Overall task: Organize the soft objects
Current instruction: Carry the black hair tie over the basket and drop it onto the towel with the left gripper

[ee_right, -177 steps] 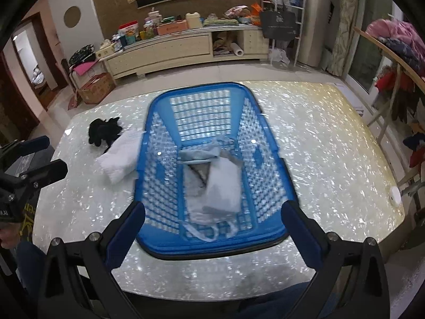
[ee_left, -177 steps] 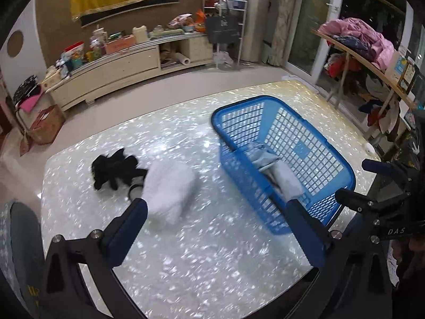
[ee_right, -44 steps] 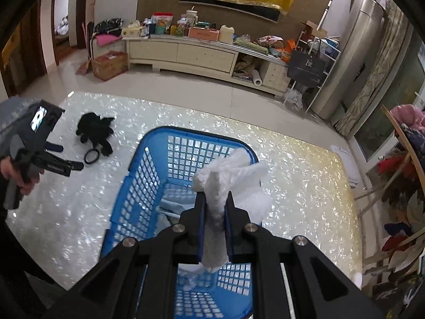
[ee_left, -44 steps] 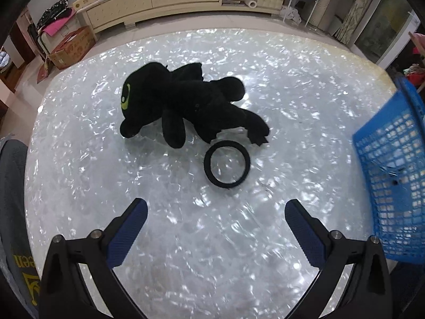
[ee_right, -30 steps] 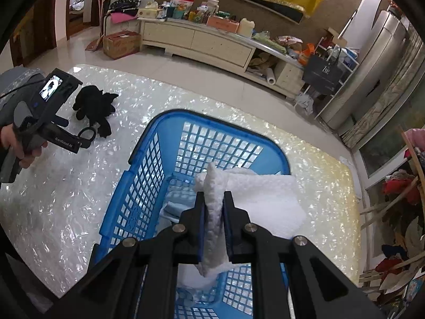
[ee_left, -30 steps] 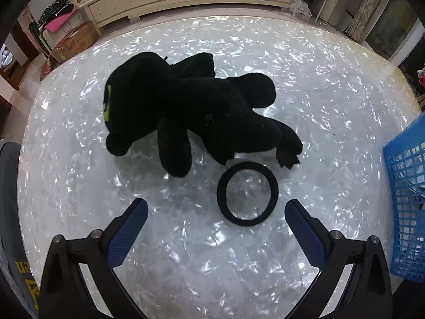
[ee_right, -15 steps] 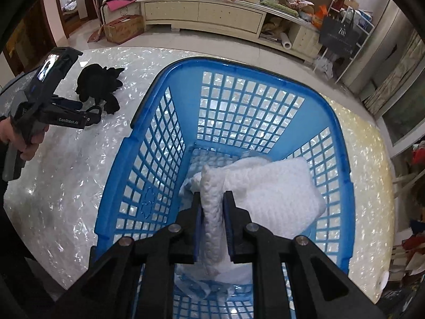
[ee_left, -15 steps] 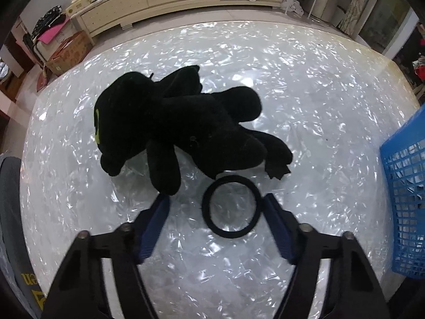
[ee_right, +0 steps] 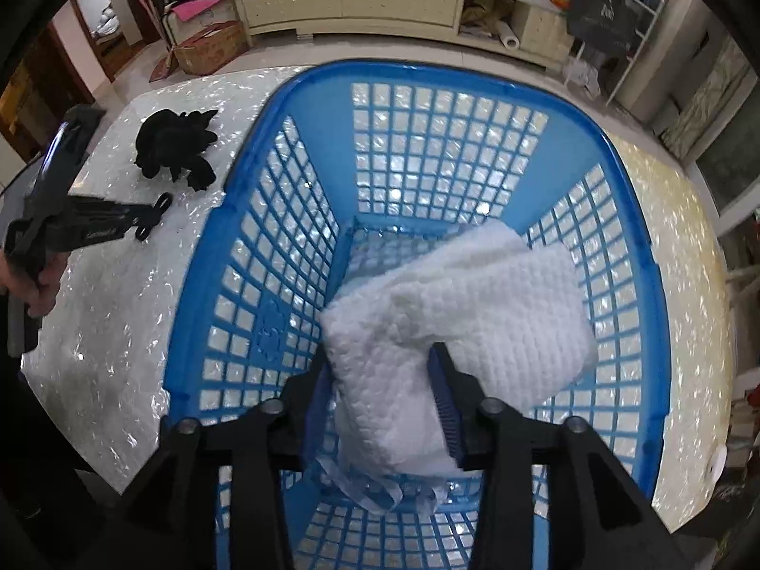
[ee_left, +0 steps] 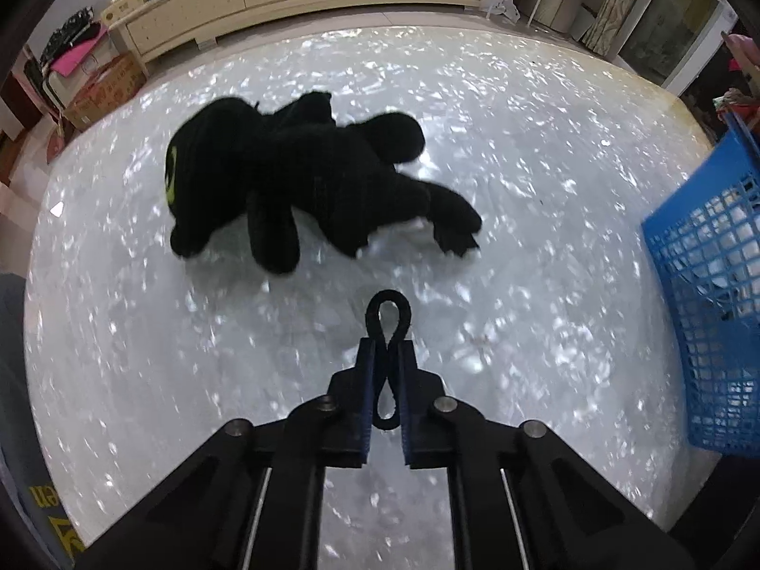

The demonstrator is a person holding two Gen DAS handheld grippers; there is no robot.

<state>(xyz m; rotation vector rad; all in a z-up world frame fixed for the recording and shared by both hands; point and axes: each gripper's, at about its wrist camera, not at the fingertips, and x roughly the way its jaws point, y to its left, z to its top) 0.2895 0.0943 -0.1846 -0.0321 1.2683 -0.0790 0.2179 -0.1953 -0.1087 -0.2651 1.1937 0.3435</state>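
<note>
The left gripper [ee_left: 385,370] is pinched tight on the black hair band [ee_left: 388,320], squeezing the ring into a figure-eight whose upper loop pokes out past the blue pads just above the shimmering white tabletop [ee_left: 142,356]; half a second ago the jaws were still wide on either side of the round band lying flat. Just beyond the band lies the black plush toy [ee_left: 304,185], sprawled on its belly with its yellow-green eye to the left and its tail reaching toward the right (the picture is a little motion-blurred). The blue basket [ee_left: 703,285] stands at the right edge of that view. In the right wrist view, the right gripper [ee_right: 384,394] has its fingers parted around the folded white towel [ee_right: 456,313], which now rests inside the basket [ee_right: 199,313] on top of paler cloth [ee_right: 380,494]; a moment earlier these fingers were clamped narrowly on a raised fold, and they have since widened, though the towel's near end sits between them, touching or nearly touching the pads. To the left of the basket, on the table, the plush toy [ee_right: 175,149] and the left gripper [ee_right: 142,225] with its band [ee_right: 154,221] are visible.
</note>
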